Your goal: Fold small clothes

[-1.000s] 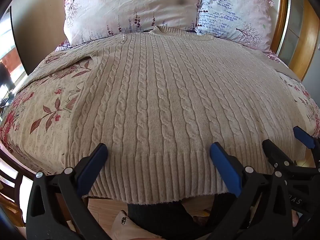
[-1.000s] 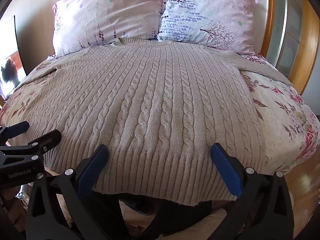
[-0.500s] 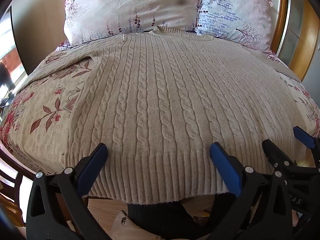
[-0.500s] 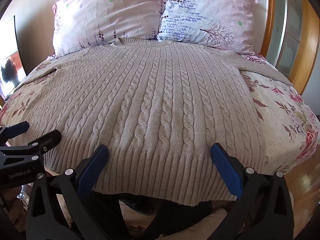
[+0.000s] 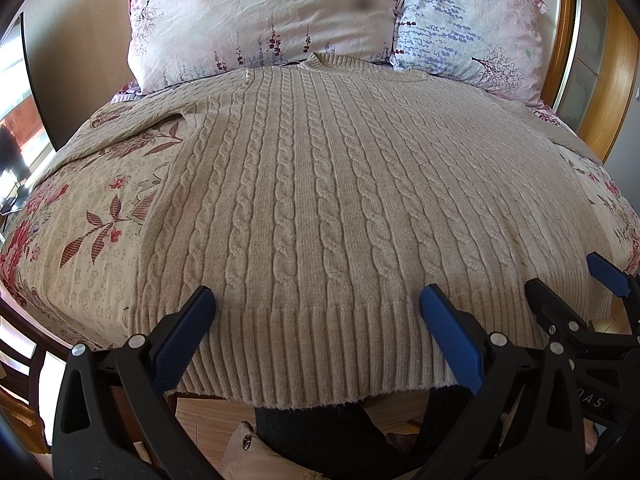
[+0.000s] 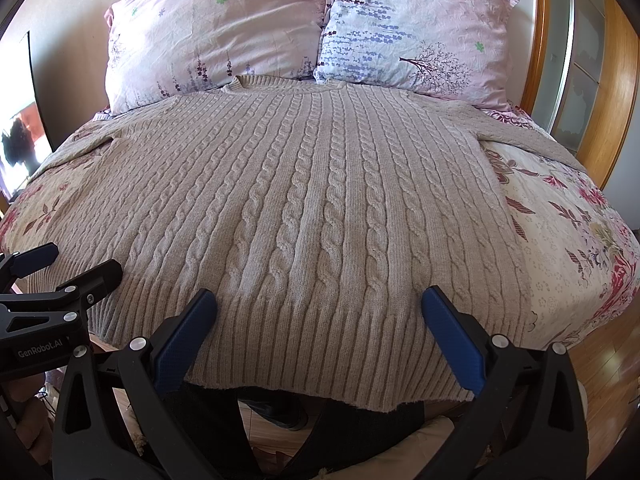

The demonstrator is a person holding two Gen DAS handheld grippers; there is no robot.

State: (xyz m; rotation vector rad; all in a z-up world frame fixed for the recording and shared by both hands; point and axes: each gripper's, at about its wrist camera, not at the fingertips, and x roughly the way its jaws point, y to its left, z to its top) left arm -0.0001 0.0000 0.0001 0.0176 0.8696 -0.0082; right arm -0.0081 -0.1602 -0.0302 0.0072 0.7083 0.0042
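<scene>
Nothing has moved: both claws stay spread and empty. Left gripper (image 5: pixel 316 332) and right gripper (image 6: pixel 320 332) straddle the sweater (image 5: pixel 320 200) hem directly ahead, presumably positioned for gripping it.

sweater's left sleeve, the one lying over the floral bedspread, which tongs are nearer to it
Left. The left tongs hover open over the hem near the sweater's left edge, on the left sleeve's side. The right tongs sit further right along the hem.

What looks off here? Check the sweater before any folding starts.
Nothing stands out. The sweater lies flat and spread on the bed, hem hanging over the near edge, collar at the pillows.
</scene>
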